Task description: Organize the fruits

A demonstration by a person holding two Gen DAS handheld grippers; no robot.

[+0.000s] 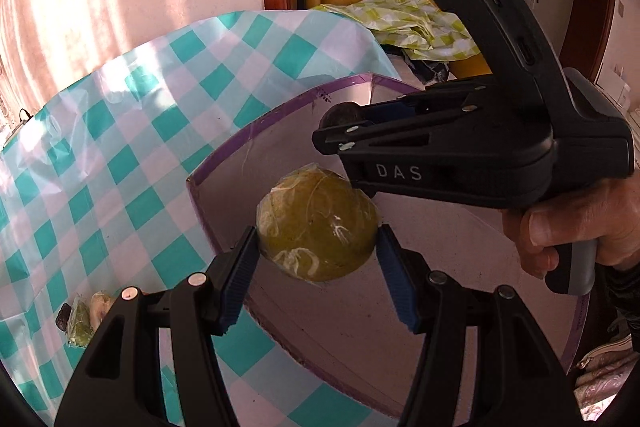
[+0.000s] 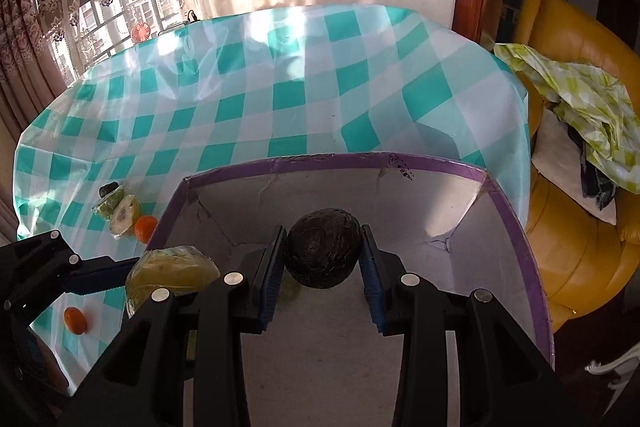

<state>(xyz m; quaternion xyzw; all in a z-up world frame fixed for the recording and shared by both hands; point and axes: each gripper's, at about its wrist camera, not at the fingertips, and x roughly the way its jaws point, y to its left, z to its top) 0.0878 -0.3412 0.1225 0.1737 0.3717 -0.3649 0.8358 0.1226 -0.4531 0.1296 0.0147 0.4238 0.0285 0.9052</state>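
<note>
My left gripper [image 1: 318,247] is shut on a plastic-wrapped green fruit [image 1: 316,223] and holds it over the open purple-rimmed cardboard box [image 1: 256,135]. My right gripper [image 2: 324,259] is shut on a dark round fruit [image 2: 323,253] and holds it inside the same box [image 2: 400,161]. The right gripper also shows in the left wrist view [image 1: 340,135], above the green fruit. The green fruit also shows in the right wrist view [image 2: 170,273], held at the box's left rim.
On the teal checkered tablecloth [image 2: 260,87] left of the box lie wrapped fruit pieces [image 2: 120,211], an orange [image 2: 145,227] and another orange [image 2: 75,319]. A yellow leather armchair [image 2: 580,227] with a crumpled green cloth [image 2: 580,95] stands right of the table.
</note>
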